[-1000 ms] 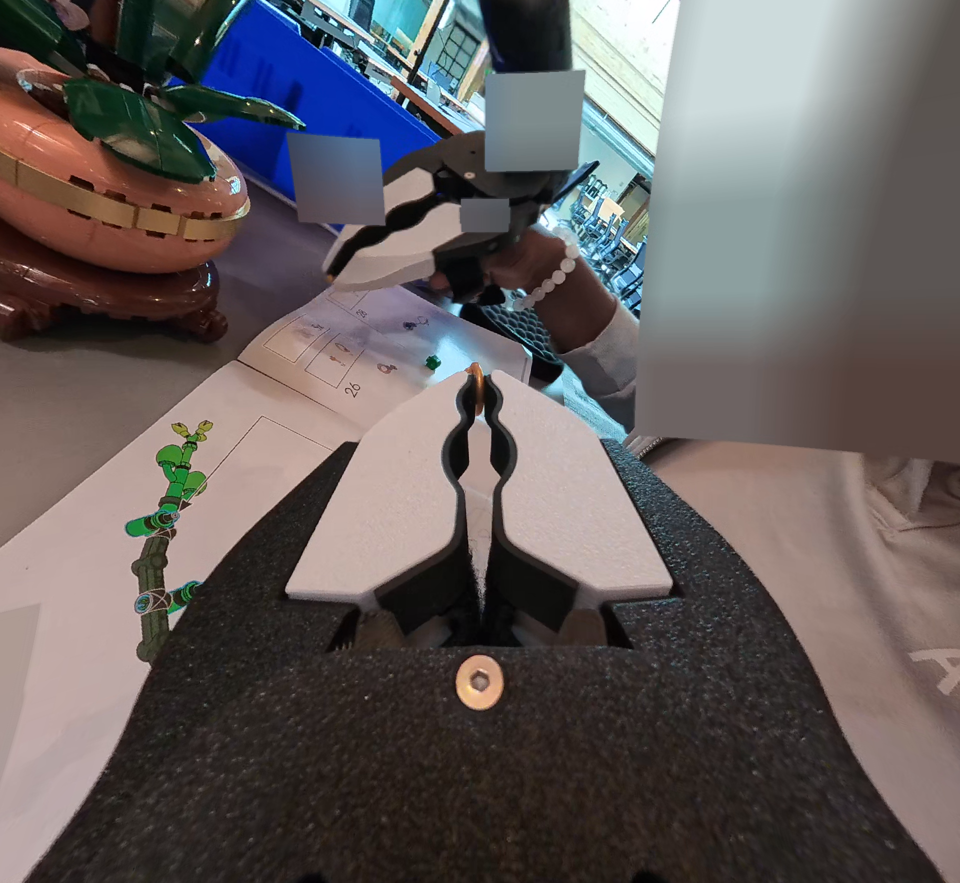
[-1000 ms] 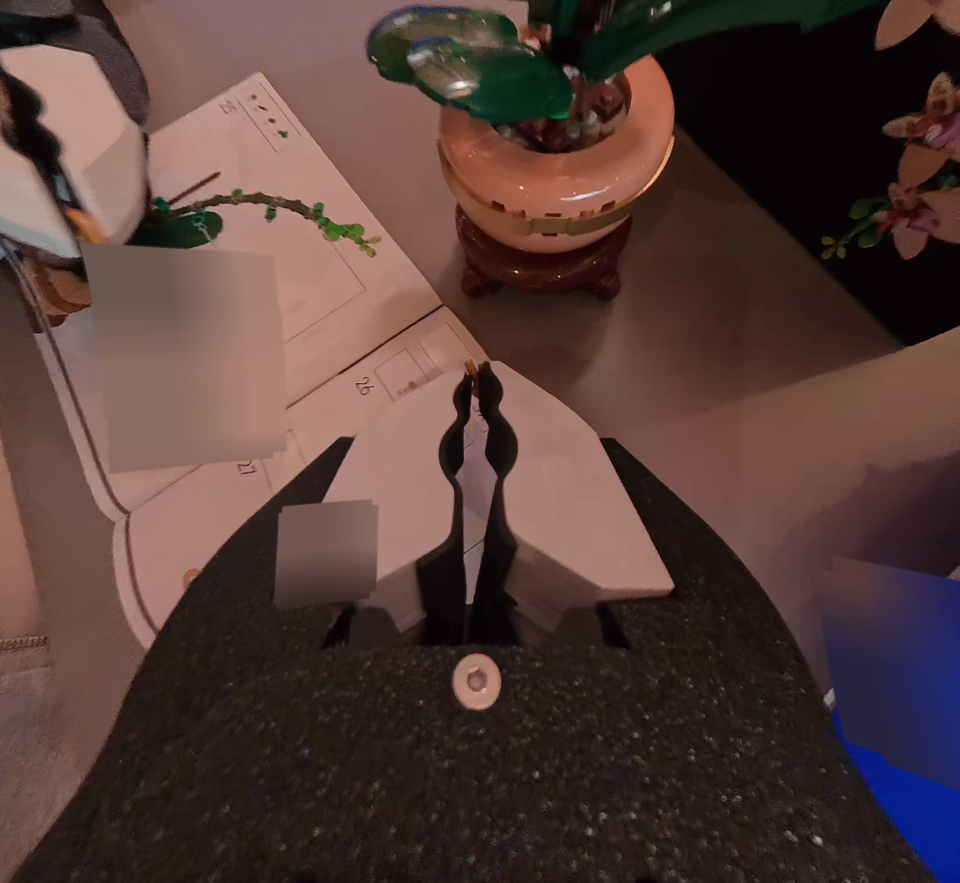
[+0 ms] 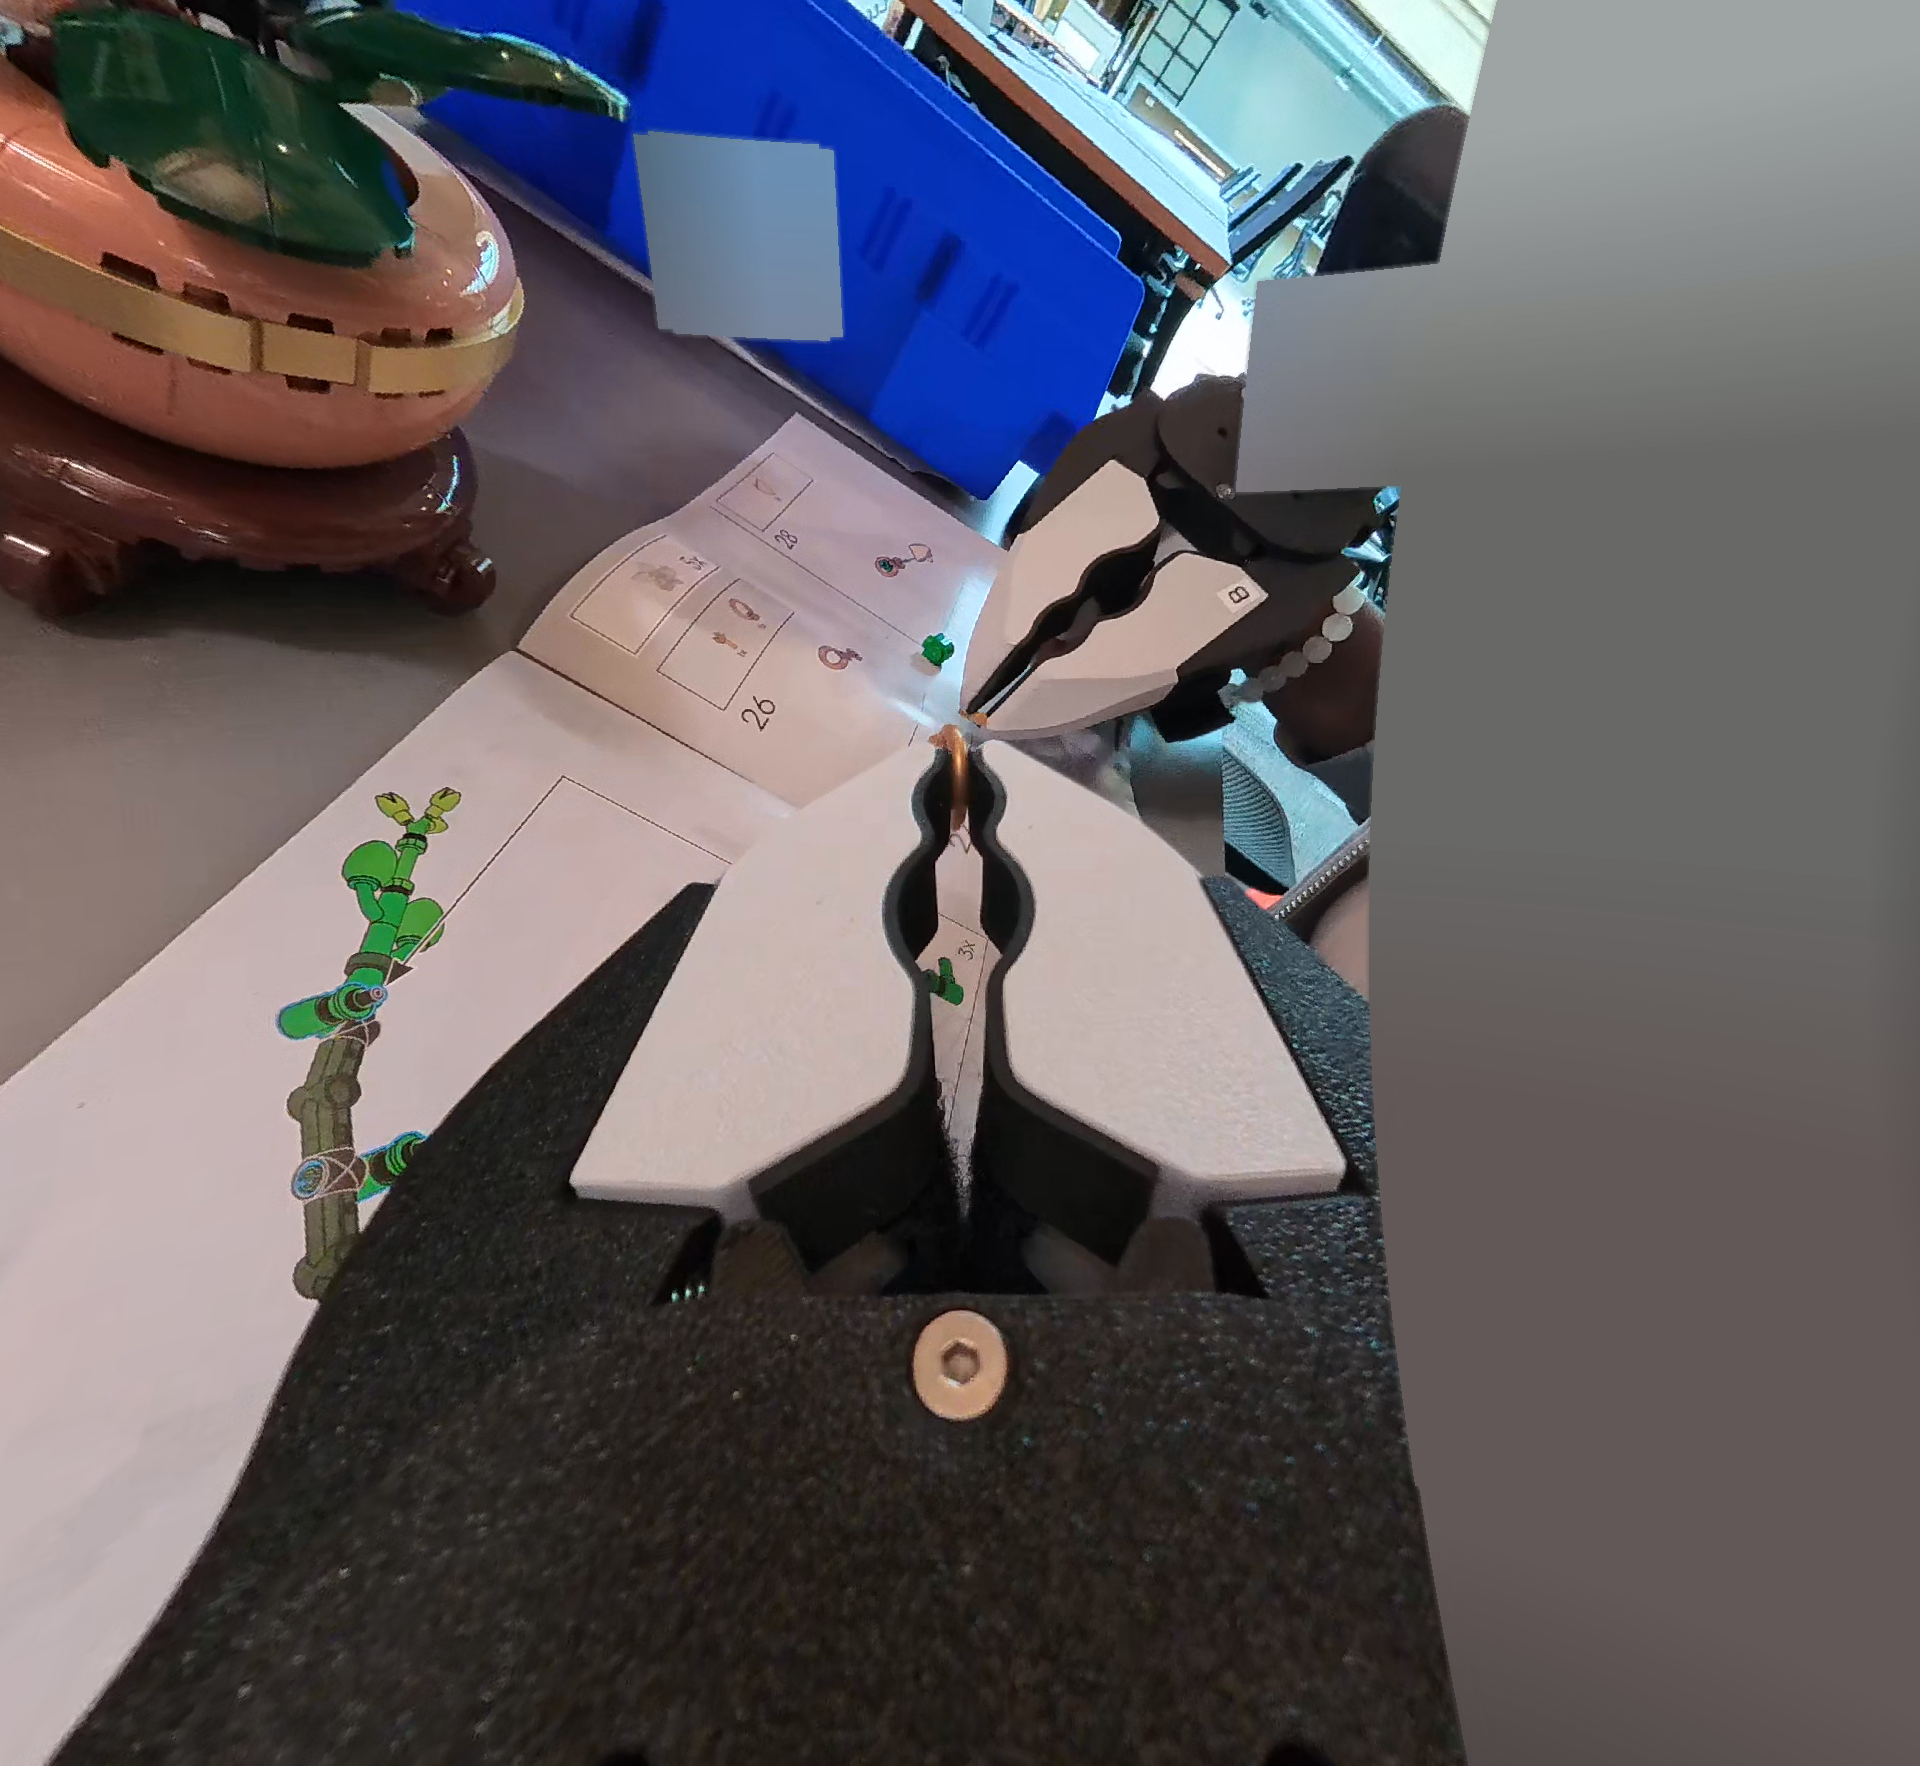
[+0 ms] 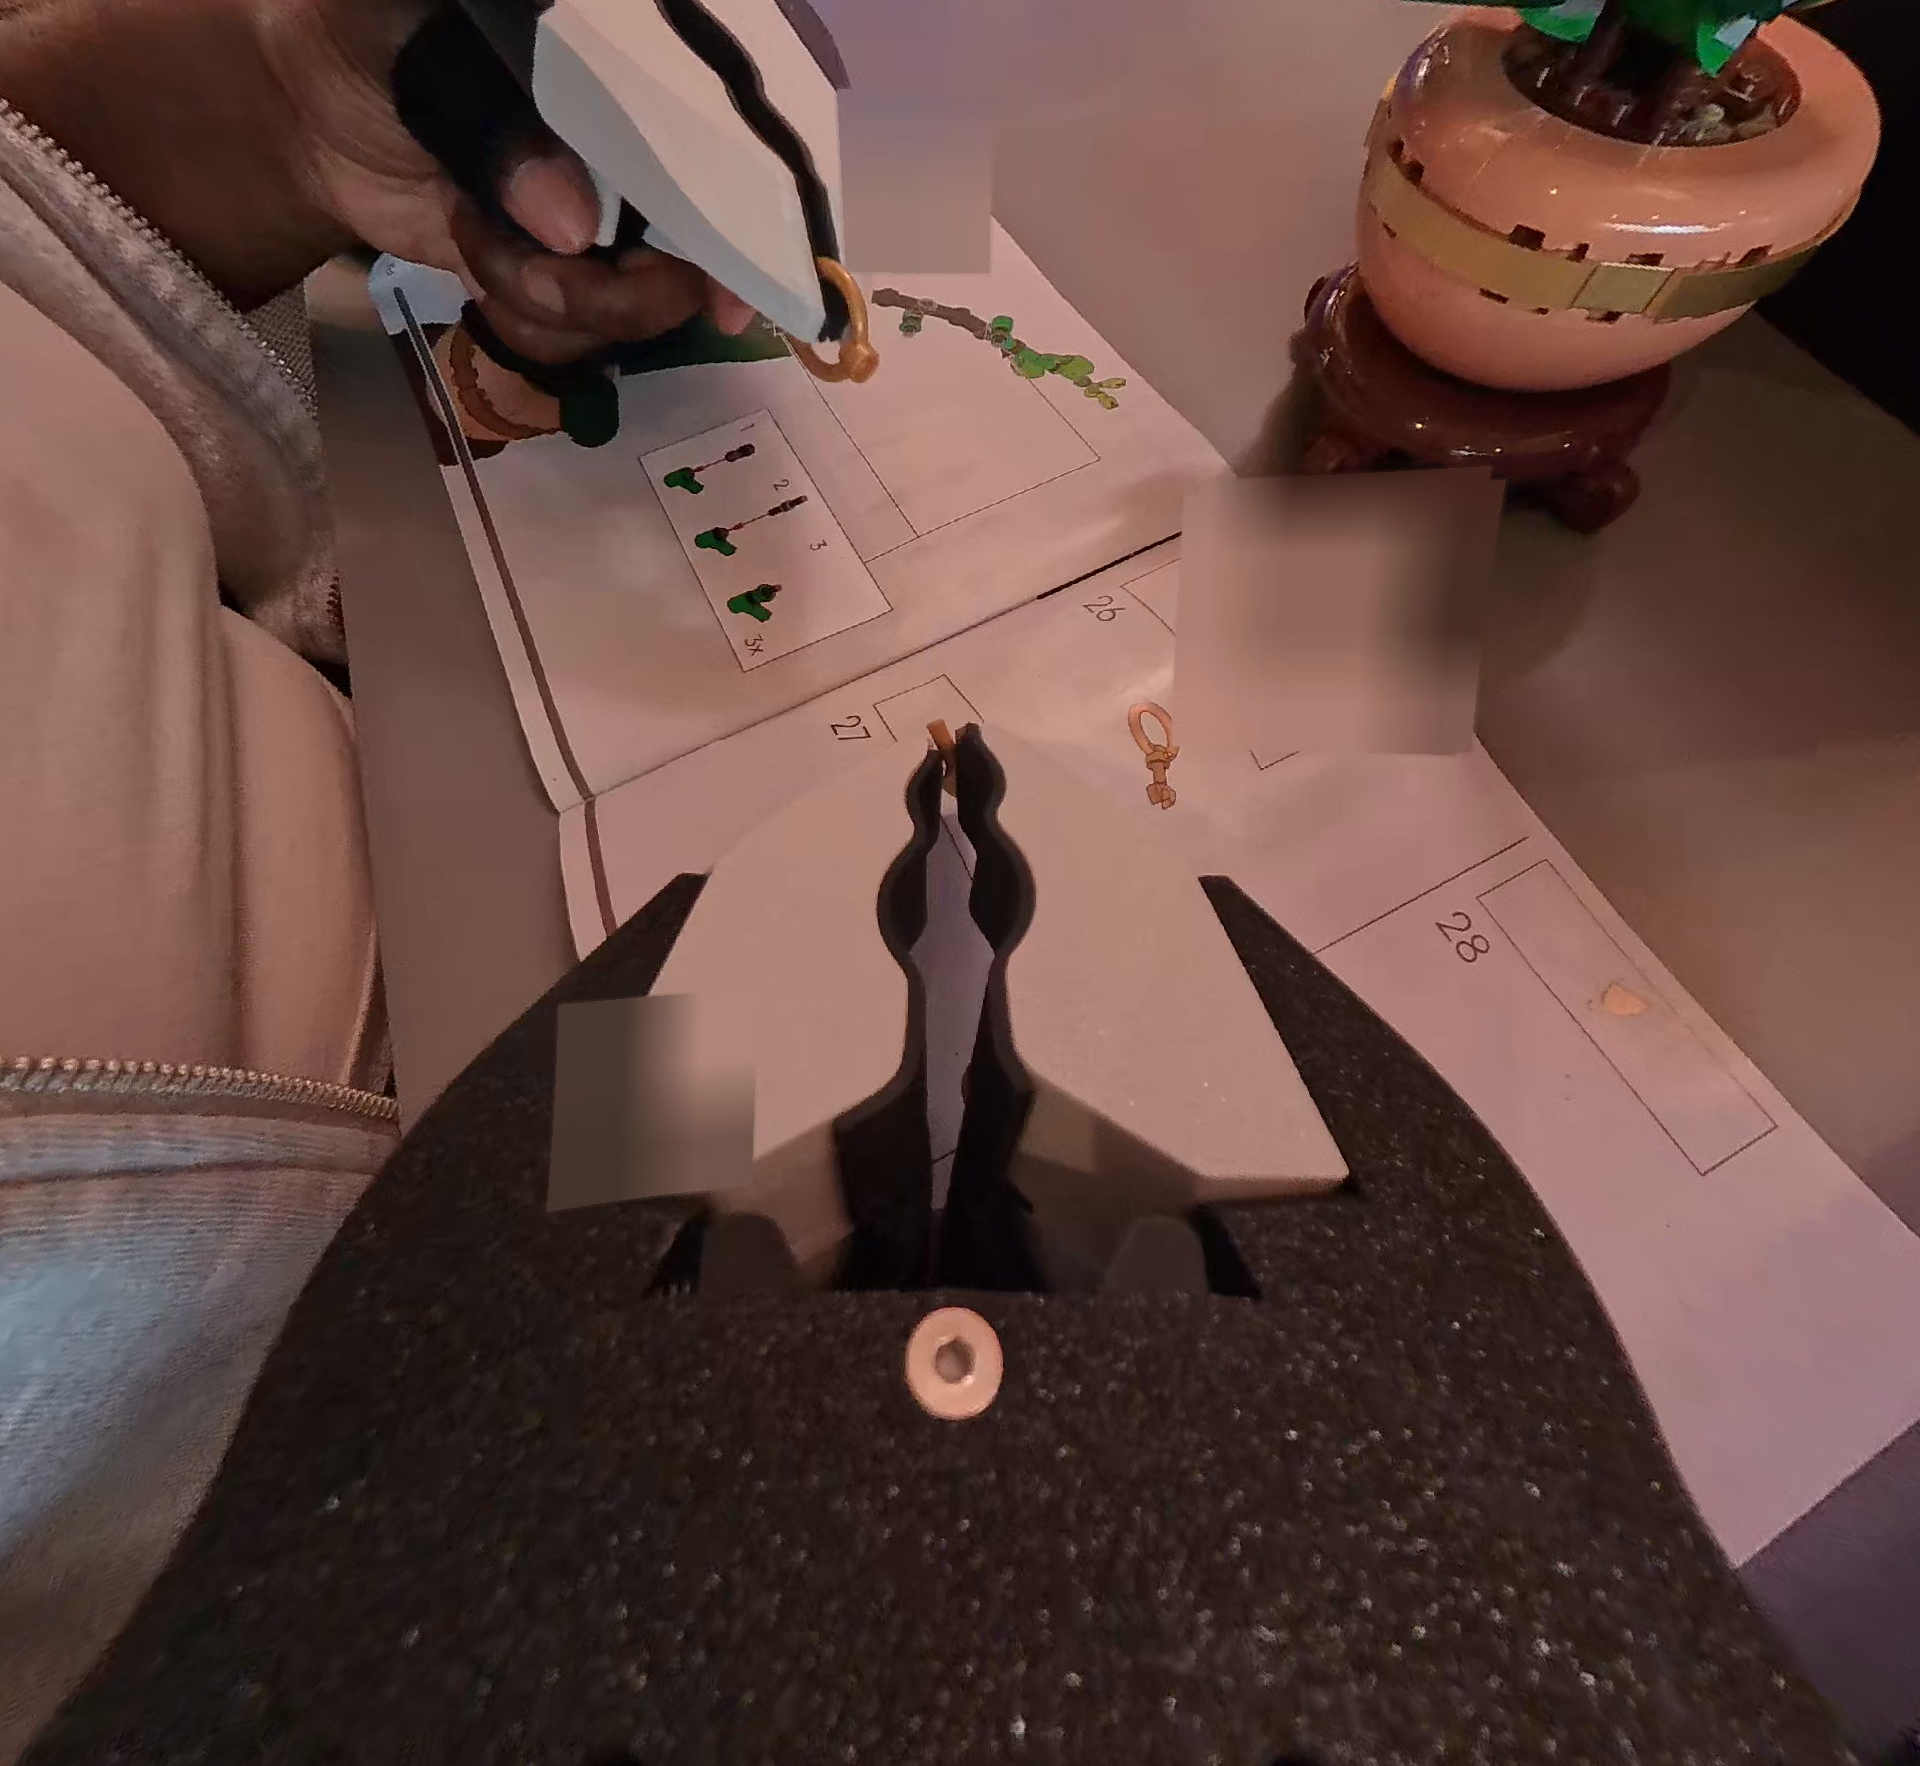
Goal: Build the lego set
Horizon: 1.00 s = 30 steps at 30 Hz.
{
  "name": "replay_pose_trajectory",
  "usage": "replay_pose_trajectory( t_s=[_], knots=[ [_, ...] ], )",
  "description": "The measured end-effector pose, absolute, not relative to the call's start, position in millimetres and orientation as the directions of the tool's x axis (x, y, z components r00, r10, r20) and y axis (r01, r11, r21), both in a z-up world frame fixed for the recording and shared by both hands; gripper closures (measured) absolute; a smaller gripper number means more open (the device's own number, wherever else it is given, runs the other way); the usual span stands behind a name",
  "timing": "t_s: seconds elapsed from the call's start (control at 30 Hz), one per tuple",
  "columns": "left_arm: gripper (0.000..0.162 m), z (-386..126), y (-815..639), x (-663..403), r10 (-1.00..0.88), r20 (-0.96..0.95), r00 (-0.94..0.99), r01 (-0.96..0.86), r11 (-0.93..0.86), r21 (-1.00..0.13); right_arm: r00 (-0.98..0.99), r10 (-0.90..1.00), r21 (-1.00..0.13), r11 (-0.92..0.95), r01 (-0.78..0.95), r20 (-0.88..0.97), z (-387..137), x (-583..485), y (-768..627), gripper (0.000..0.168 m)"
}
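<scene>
My left gripper (image 3: 956, 756) is shut on a gold ring piece (image 3: 954, 786), held edge-on above the open instruction booklet (image 3: 582, 812). My right gripper (image 3: 982, 710) comes in from the right, and its tips almost touch the ring. In the right wrist view my right gripper (image 4: 954, 744) is shut on a tiny tan piece (image 4: 938, 735). The left gripper (image 4: 826, 308) shows at upper left there, with the ring (image 4: 847, 347) sticking out of its tips. A small green piece (image 3: 937, 648) lies on the booklet.
A pink brick-built pot with green leaves (image 3: 260, 314) stands on a brown base at the far left; it also shows in the right wrist view (image 4: 1610, 210). Blue bins (image 3: 748, 43) stand behind the booklet (image 4: 1039, 521). A person's hand and grey sleeve are close at the left (image 4: 156, 573). Left tips to right tips: about 8 cm.
My right gripper has come down and closer, so its tips now sit just beyond the left gripper's ring. Both grippers stay shut on their pieces.
</scene>
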<state>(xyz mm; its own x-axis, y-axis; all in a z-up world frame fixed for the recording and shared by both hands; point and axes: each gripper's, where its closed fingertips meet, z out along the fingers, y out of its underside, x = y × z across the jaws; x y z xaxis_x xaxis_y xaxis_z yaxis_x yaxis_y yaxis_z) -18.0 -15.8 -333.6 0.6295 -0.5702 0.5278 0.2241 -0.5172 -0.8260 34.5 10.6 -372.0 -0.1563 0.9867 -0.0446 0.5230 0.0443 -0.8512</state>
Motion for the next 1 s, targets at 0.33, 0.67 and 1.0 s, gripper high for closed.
replay_pose_trajectory(
  t_s=[0.33, 0.67, 1.0],
  knots=[
    [0.16, -333.1, -15.7, -16.0, -0.573, 0.55, 0.608, 0.228, -0.536, -0.812, -0.13, 0.991, -0.884, 0.041, 0.466, -0.022, -358.7, 32.4, 19.6, 0.166],
    [0.16, -312.0, 14.3, -33.8, -0.541, 0.519, 0.661, 0.229, -0.513, -0.827, -0.108, 0.993, -0.929, -0.007, 0.37, -0.051, -334.1, 19.2, 30.0, 0.166],
    [0.16, -350.8, 28.4, -36.7, -0.443, 0.563, 0.698, 0.234, -0.602, -0.764, -0.114, 0.984, -0.926, -0.086, 0.368, -0.136, -345.9, -4.7, 42.9, 0.166]
  ],
)
